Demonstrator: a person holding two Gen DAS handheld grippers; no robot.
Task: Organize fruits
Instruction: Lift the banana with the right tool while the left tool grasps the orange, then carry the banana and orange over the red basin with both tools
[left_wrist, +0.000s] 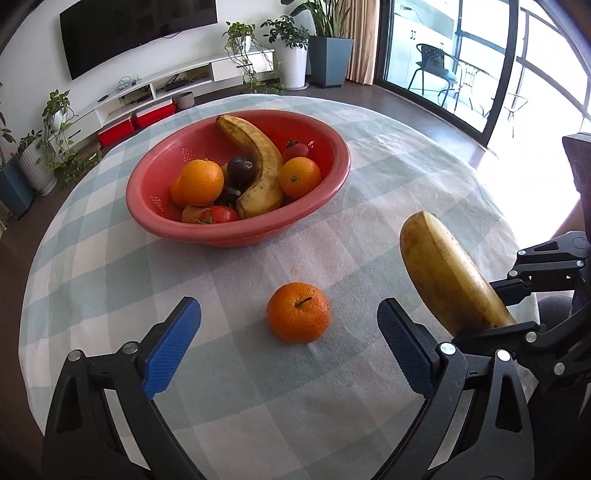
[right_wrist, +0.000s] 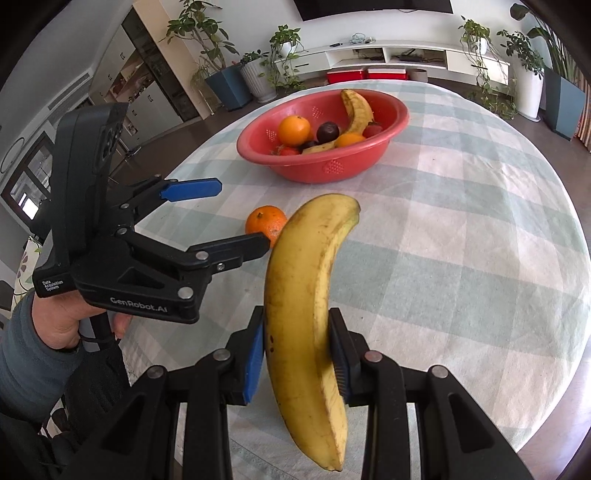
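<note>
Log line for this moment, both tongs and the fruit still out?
left tongs: open, orange between, untouched | right tongs: shut on banana | red bowl: holds fruit

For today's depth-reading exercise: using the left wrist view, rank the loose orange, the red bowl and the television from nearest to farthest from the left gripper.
1. Loose orange: on the tablecloth just ahead of the open left gripper, between its fingers' lines.
2. Red bowl: farther back on the table, slightly left, filled with fruit.
3. Television: on the far wall, beyond the table.

Black claw (left_wrist: 288, 347) (blue pads), grey sleeve (right_wrist: 22, 354)
</note>
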